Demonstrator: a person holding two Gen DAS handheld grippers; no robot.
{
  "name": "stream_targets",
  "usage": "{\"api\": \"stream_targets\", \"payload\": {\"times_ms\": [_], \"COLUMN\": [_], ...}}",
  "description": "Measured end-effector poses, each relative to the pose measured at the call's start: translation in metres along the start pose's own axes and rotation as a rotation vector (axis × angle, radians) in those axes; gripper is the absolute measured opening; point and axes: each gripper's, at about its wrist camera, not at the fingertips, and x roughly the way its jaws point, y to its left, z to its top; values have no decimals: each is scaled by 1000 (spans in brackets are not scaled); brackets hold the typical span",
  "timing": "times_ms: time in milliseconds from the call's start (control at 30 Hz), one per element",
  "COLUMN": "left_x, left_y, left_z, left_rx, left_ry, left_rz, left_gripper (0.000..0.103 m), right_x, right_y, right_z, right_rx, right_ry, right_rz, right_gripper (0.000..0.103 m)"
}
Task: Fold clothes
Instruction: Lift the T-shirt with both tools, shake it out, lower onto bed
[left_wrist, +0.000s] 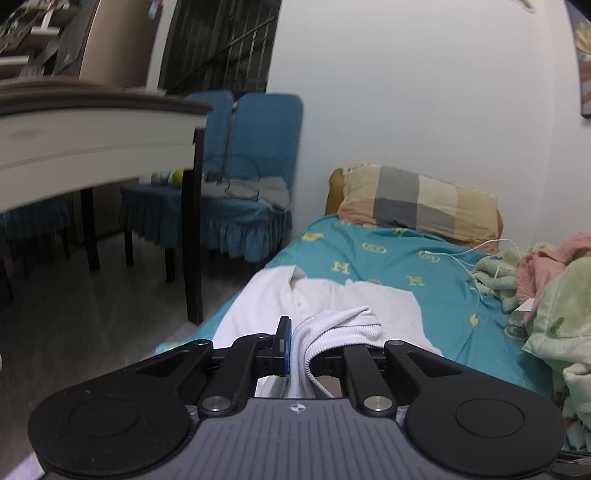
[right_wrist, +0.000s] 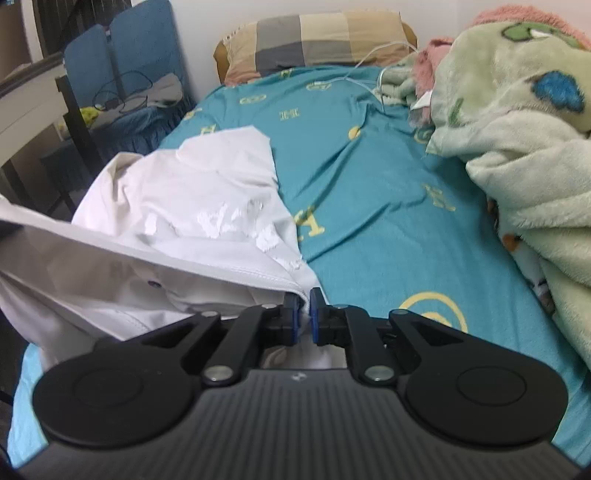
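**White garment pinched at two points over the bed**

Between the pads of both tongs, the white garment is being held: the right gripper is clamping a stitched edge, and the left gripper is pinching a ribbed band of the same cloth, though its right-hand pad is hidden under the fabric. Ahead of and to the left of the right tongs, the rest of the garment is lying crumpled on the teal sheet, part of it draping toward the bed's edge.

Judging from this, a fold or a spreading-out is going on; which of the two is not settled. Either way, both grips should be keeping level and the edge between them taut, so the cloth is landing flat rather than bunching, and staying clear of the fleece blanket to the right.

Beyond the tongs, yellow letters on the sheet are showing: "H" and "A" are readable, plus ring-shaped emblems too blurred to read. A faint white print on the garment is unreadable. Farther ahead a checked pillow is lying.
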Motion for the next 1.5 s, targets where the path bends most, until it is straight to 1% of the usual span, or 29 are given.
{"api": "stream_targets", "payload": {"times_ms": [67, 100, 200, 267, 300, 400, 500, 600, 733, 800, 900, 1033, 1067, 1133, 1167, 1233, 1300, 1367, 1467, 1500], "left_x": [-5, -7, -18, -35, -45, -76, -107, -148, -210, -242, -288, -353, -365, -385, -388, -393, -377, -342, -273, -244], "left_y": [-2, 0, 8, 11, 12, 17, 24, 26, 29, 32, 35, 34, 34, 33, 32, 31, 30, 26, 9, 3], "left_z": [2, 5, 23, 41, 51, 90, 140, 194, 259, 287, 322, 361, 369, 383, 390, 403, 411, 415, 410, 406], "left_rx": [7, -27, -110, -130, -130, -141, -150, -104, -60, -54, -32, -17, -16, -12, -13, -15, -15, -6, 21, 22], "left_ry": [-13, 0, -4, -54, -92, -190, -276, -383, -465, -493, -522, -501, -508, -514, -506, -491, -463, -442, -407, -386], "left_rz": [-1, -10, -48, -80, -91, -127, -169, -203, -249, -270, -303, -355, -364, -371, -372, -375, -362, -348, -325, -316], "left_gripper": [8, 7, 7, 6, 6, 5, 5, 5, 5, 6, 6, 6, 6, 6, 6, 6, 6, 6, 7, 7], "right_x": [3, 2, -15, -38, -50, -99, -156, -216, -299, -341, -403, -482, -499, -528, -537, -546, -512, -476, -422, -404], "right_y": [-1, -3, -8, -10, -10, 1, 18, 30, 43, 46, 48, 47, 48, 47, 47, 47, 43, 40, 35, 33], "right_z": [-2, -1, 4, 13, 19, 42, 68, 100, 137, 152, 164, 166, 167, 169, 171, 178, 193, 207, 229, 237], "right_rx": [-8, 6, 19, -1, -3, -42, -80, -85, -100, -95, -93, -108, -111, -126, -132, -141, -133, -125, -112, -108], "right_ry": [9, 7, -138, -288, -358, -553, -708, -820, -961, -998, -1061, -1139, -1156, -1181, -1184, -1172, -1115, -1056, -969, -940], "right_rz": [-14, -3, 23, 12, 12, 18, 23, 49, 56, 79, 109, 125, 131, 131, 135, 138, 124, 110, 90, 83], "right_gripper": [11, 10, 8, 8, 8, 8, 8, 8, 8, 8, 8, 8, 8, 8, 8, 8, 8, 8, 8, 8]}}
